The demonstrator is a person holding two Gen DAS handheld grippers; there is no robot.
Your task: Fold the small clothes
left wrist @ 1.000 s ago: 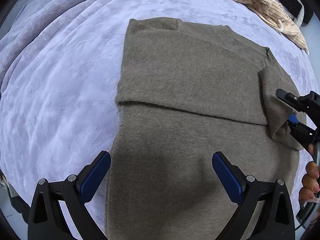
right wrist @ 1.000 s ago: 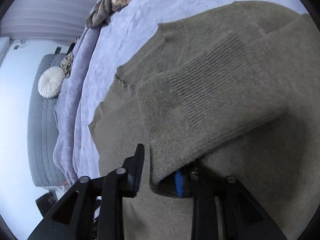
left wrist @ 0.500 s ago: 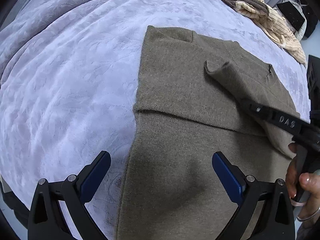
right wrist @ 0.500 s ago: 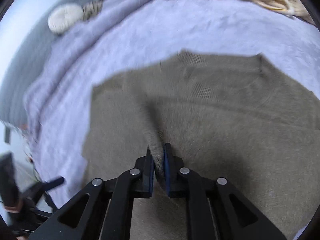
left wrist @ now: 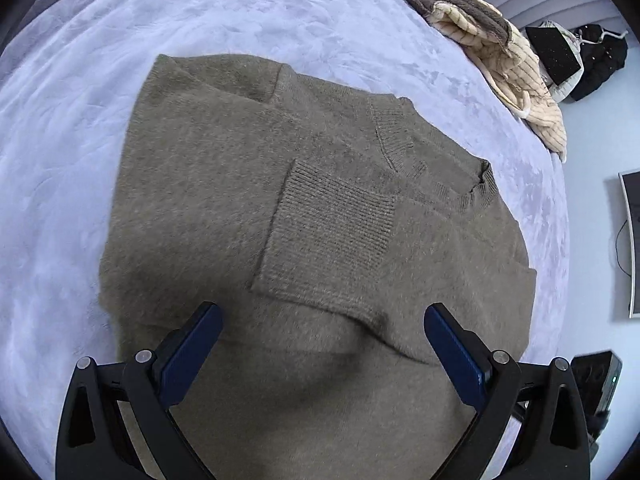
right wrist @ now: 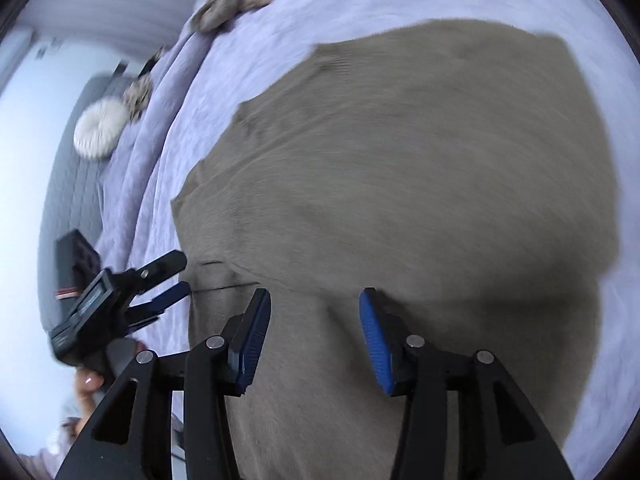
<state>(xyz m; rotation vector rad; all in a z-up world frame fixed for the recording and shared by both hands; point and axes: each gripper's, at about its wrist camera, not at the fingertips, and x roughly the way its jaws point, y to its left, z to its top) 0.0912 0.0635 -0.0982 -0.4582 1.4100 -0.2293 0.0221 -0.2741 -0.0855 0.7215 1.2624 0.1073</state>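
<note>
Hovering: the left gripper [left wrist: 320, 344] hangs low over the near part of the olive sweater [left wrist: 208, 200], its camera looking down and forward along the garment.
Left fingers: spread wide, blue pads [left wrist: 192, 356] apart with only knit between them, gripping nothing.
Right gripper: the right gripper [right wrist: 314, 328] points across the sweater [right wrist: 420, 152] from its other side, tilted downward; this view is smeared by motion blur.
Right fingers: moderately apart, blue pads [right wrist: 376, 344] on either side of bare knit, empty.
Seen from the right: the left gripper [right wrist: 160, 284] shows at the sweater's edge, fingers parted, with the person's hand [right wrist: 90, 384] on its handle below.
Sweater: lies flat on the lavender bedspread [left wrist: 80, 100], both sleeves folded in over the body; the ribbed cuff [left wrist: 332, 236] rests on the chest just below the ribbed neckline [left wrist: 448, 184].
Around: a heap of cream-striped and grey clothes [left wrist: 492, 48] sits at the far edge of the bed, well apart from the sweater.
Beyond the bed: dark items [left wrist: 580, 56] lie past that heap.
Far side: a round white cushion [right wrist: 100, 128] rests on a grey quilted surface beside the bed.
</note>
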